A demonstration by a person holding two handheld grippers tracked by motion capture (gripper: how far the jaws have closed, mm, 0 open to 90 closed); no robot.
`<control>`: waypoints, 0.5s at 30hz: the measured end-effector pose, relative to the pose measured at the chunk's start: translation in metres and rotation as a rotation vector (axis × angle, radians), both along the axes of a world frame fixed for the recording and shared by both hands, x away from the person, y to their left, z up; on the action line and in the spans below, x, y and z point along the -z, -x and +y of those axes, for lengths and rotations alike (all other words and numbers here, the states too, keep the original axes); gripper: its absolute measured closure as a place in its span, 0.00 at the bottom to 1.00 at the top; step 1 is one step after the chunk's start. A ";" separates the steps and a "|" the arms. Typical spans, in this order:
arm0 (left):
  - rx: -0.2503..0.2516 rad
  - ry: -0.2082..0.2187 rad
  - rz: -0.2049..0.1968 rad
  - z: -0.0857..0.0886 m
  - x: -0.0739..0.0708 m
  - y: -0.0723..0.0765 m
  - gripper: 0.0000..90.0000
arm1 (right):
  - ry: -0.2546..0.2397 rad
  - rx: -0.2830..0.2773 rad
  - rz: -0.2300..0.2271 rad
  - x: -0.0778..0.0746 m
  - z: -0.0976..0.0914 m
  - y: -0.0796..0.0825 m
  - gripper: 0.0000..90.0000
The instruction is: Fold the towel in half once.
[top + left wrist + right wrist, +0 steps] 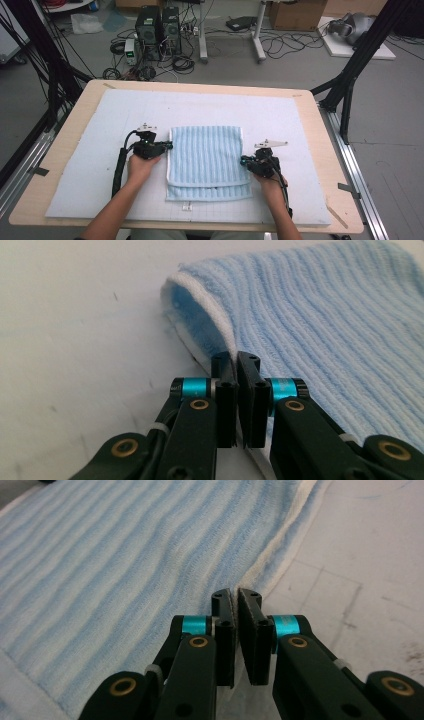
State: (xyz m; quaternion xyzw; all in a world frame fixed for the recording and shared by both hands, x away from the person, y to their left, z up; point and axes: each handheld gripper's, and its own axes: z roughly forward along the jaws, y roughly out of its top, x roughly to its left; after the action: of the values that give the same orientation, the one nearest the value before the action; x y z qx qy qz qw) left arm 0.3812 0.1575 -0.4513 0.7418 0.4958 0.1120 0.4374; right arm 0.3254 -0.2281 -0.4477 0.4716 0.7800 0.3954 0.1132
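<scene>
A light blue striped towel (207,160) lies folded on the pale mat (90,150), its lower layers sticking out at the near edge. At the towel's left edge my left gripper (169,146) points right. In the left gripper view the left gripper (236,360) is shut, with the white hem of the towel (325,315) pinched between the pads. My right gripper (243,160) meets the towel's right edge, pointing left. In the right gripper view the right gripper (234,597) is shut on the towel's (125,570) edge.
The mat covers most of a wooden table (332,165). Bare mat lies left, right and behind the towel. Beyond the table's far edge are computer cases (159,27), cables and black frame posts (350,75) on the floor.
</scene>
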 end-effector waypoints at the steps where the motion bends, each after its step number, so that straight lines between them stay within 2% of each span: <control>1: -0.007 -0.006 -0.003 0.000 -0.001 -0.004 0.96 | -0.002 -0.002 -0.001 0.000 0.002 0.002 0.95; 3: -0.008 -0.022 0.002 0.001 -0.003 -0.013 0.96 | -0.001 0.006 -0.007 0.000 0.006 0.005 0.95; 5: -0.004 -0.017 -0.001 0.000 -0.001 -0.017 0.95 | -0.004 0.016 -0.012 0.001 0.009 0.005 0.92; 6: 0.001 -0.014 -0.012 0.000 -0.001 -0.016 0.93 | 0.002 0.024 -0.014 0.001 0.009 0.006 0.85; 7: 0.001 -0.025 -0.025 0.001 -0.001 -0.016 0.83 | -0.001 0.036 -0.018 0.000 0.008 0.005 0.74; 8: -0.003 -0.017 -0.027 0.003 -0.002 -0.016 0.69 | -0.019 0.060 -0.032 -0.001 0.006 0.005 0.66; 9: 0.004 -0.003 -0.023 0.005 -0.002 -0.015 0.60 | -0.041 0.086 -0.047 -0.003 0.002 0.005 0.64; 10: 0.016 0.008 -0.016 0.007 -0.004 -0.014 0.57 | -0.053 0.112 -0.070 -0.005 -0.001 0.004 0.62; 11: 0.024 0.001 -0.015 0.007 -0.005 -0.012 0.57 | -0.059 0.130 -0.090 -0.006 -0.004 0.002 0.62; 13: 0.047 -0.006 -0.013 0.005 -0.004 -0.009 0.57 | -0.062 0.139 -0.090 -0.006 -0.005 -0.003 0.61; 15: 0.071 -0.021 -0.001 0.002 -0.003 -0.007 0.58 | -0.025 0.131 -0.072 -0.004 0.000 -0.011 0.61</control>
State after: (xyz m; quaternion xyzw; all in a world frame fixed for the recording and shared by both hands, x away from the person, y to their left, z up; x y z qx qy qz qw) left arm 0.3880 0.1591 -0.4485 0.7634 0.4680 0.1019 0.4334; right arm 0.3368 -0.2279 -0.4439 0.5086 0.7379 0.4134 0.1612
